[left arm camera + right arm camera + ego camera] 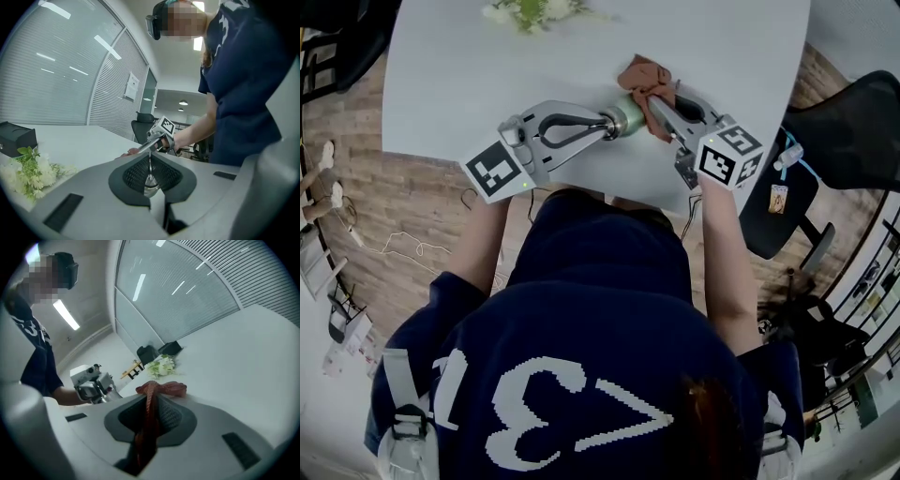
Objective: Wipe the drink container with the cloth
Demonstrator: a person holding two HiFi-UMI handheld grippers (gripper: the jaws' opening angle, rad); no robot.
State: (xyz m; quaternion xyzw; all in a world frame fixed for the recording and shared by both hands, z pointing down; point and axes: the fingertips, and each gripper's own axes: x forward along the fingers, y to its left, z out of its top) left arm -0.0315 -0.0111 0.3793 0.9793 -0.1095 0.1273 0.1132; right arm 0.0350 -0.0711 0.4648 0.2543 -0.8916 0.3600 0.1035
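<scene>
Cloth [649, 77], reddish-brown, is pinched tight between the jaws of my right gripper [658, 105] and bunches out past their tips. It lies against the far side of the drink container [626, 116]. My left gripper [607, 126] is closed almost fully on that greenish metal container's thin edge, and the container sticks out from its tips over the white table [441, 84], between my two tools. Flowers [530, 11] lie well apart.

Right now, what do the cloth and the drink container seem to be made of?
The cloth: soft fabric, rust-brown, matte; it bunches and folds. The drink container: likely metal or glass, pale green with a sheen; too small to settle.
</scene>
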